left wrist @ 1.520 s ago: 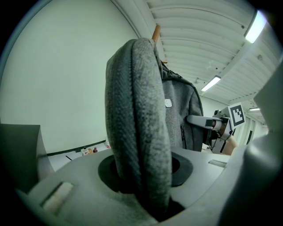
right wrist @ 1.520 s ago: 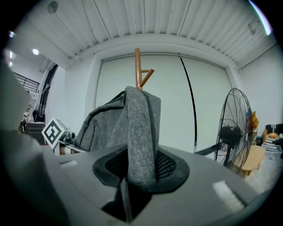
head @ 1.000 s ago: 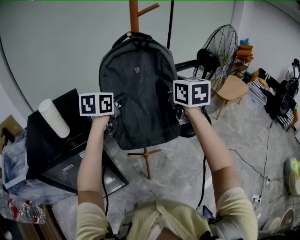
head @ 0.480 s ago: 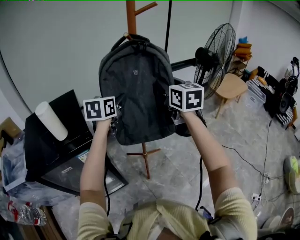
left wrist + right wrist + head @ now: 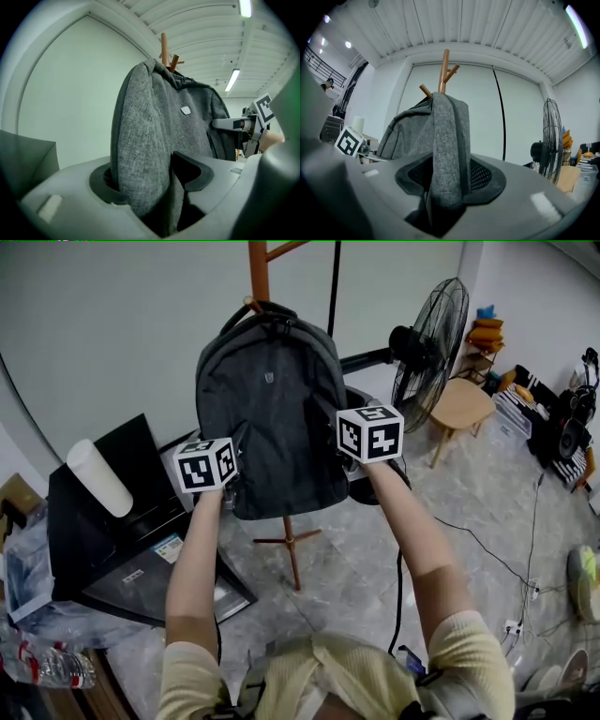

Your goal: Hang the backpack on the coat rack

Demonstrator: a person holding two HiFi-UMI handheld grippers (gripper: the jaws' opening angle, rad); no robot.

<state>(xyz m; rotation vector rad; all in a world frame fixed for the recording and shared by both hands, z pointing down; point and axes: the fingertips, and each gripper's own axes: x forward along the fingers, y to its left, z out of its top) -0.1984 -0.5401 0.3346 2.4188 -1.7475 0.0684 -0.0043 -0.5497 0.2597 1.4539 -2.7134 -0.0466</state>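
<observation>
The dark grey backpack [image 5: 272,418] hangs by its top handle from a peg of the wooden coat rack [image 5: 258,268]. My left gripper [image 5: 232,486] is at the pack's lower left edge and my right gripper [image 5: 345,465] at its right edge. In the left gripper view the pack's side [image 5: 154,140] stands between the jaws of my left gripper [image 5: 150,187], which are opening wide. In the right gripper view a fold of the pack [image 5: 445,140] hangs between the mesh pads of my right gripper [image 5: 450,180], whose jaws are also opening. The rack's pole [image 5: 444,70] rises behind it.
A standing fan [image 5: 436,343] and a wooden stool [image 5: 464,409] are to the right of the rack. A black case [image 5: 112,521] with a white roll [image 5: 92,476] on it sits at the left. The rack's feet [image 5: 289,545] spread on the tiled floor, with cables nearby.
Both hands have sunk a little and the backpack has settled lower against the rack. The left gripper's cube has rolled and moved right.
</observation>
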